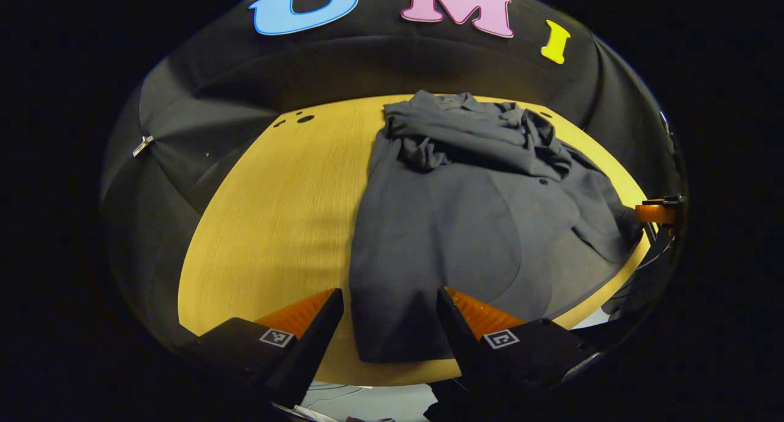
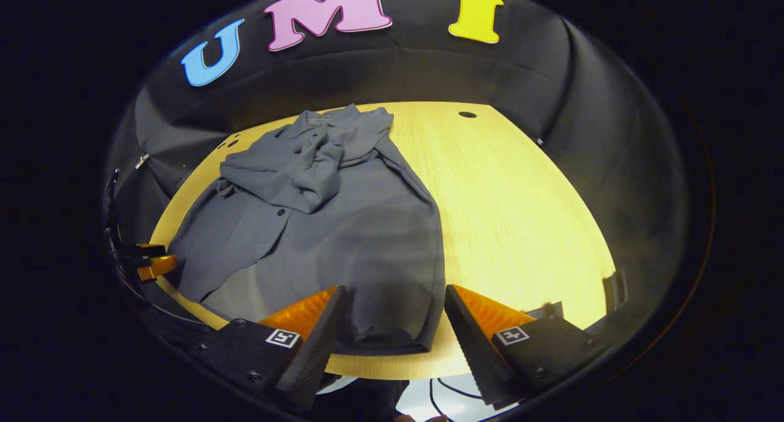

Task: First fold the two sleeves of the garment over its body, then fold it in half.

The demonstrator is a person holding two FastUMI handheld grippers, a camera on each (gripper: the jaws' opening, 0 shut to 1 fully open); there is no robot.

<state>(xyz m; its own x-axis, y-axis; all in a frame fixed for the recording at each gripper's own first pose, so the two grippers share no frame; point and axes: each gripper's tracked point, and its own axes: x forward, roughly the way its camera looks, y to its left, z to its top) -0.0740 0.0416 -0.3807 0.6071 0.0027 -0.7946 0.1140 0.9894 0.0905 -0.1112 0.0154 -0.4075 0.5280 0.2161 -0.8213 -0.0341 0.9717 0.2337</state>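
A black-draped booth closes round a pale wooden desk (image 1: 269,214), and on it lies a dark grey button-front shirt (image 1: 465,226), collar toward the back wall and hem toward the near edge. In the left gripper view the left gripper (image 1: 389,315) hangs at six o'clock with its jaws apart, straddling the hem's left corner without pressing it. In the right gripper view the right gripper (image 2: 392,312) hangs likewise, jaws apart over the hem's right corner, empty. Both sleeves (image 2: 294,171) look already brought in: they lie bunched across the chest at about twelve o'clock, loosely rather than flat. By that reading, the sleeve step is done and the fold in half remains, each gripper apparently placed to take a hem corner and carry it toward the collar.
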